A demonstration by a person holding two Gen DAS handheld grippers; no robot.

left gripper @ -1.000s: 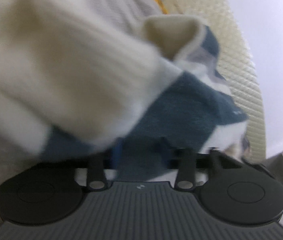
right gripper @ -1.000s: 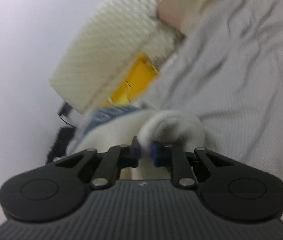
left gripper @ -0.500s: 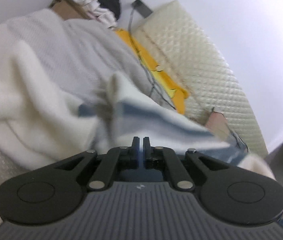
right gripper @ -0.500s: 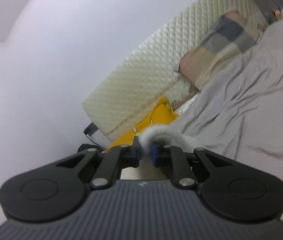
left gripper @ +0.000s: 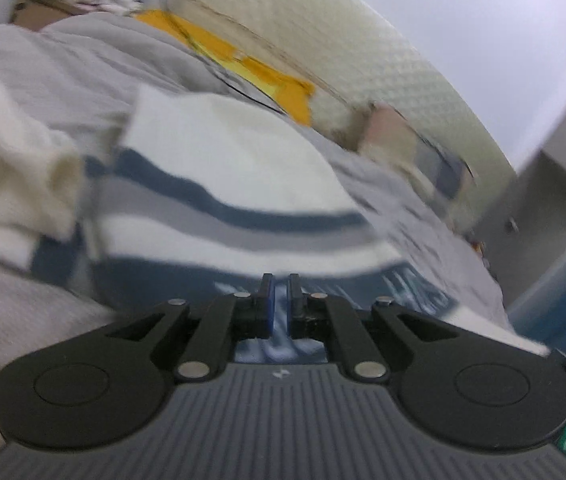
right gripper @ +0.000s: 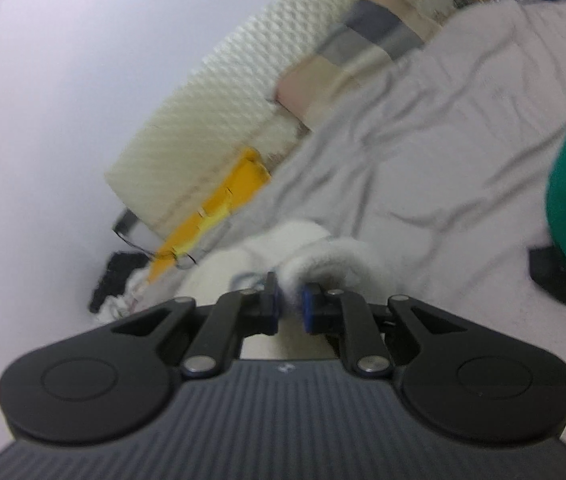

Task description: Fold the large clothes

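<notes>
Both grippers pinched on the striped sweater (left gripper: 219, 184) — mid-lift over the bed (right gripper: 423, 128).
Left gripper (left gripper: 278, 294) nipped tight on the blue hem, right gripper (right gripper: 291, 300) clamping a cream fold — best keep the hands level and the cloth taut.

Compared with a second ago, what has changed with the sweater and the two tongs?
The left tongs, open around blue fabric a second ago, have closed, pinching the blue hem of the striped sweater, which now spreads out in front instead of bunching against the camera. The right tongs swung across the grey bedspread. They stay clamped on the same cream fold.
</notes>
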